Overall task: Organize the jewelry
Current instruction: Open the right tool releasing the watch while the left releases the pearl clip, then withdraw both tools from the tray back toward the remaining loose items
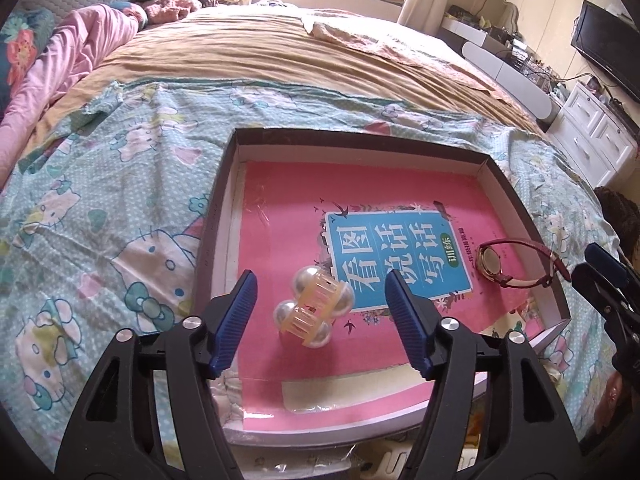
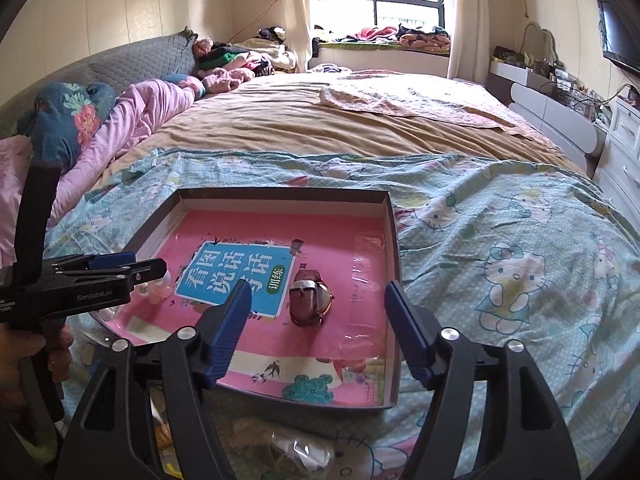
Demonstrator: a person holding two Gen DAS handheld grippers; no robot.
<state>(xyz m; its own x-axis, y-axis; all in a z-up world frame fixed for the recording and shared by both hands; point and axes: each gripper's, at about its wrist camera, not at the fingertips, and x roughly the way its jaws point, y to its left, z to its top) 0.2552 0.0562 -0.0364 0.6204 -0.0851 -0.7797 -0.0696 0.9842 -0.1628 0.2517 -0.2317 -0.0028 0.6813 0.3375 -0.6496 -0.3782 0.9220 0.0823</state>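
Note:
A dark shallow box [image 1: 218, 200] lies on the bed with a pink book [image 1: 280, 200] inside. On the book lie a pearl hair claw clip [image 1: 314, 308] and a red-strap wristwatch [image 1: 506, 262]. My left gripper [image 1: 320, 284] is open, its jaws standing either side of the clip and just short of it. In the right wrist view the box [image 2: 394, 240] and the watch [image 2: 310, 298] show; my right gripper [image 2: 318, 296] is open with the watch between and just beyond its tips. The left gripper [image 2: 132, 270] enters from the left and hides the clip.
A Hello Kitty sheet [image 1: 100, 208] covers the near bed, a tan blanket [image 2: 300, 124] beyond. Pillows and clothes lie at the far left. White drawers [image 1: 592, 140] and a TV stand to the right. Plastic bags [image 2: 300, 452] lie before the box.

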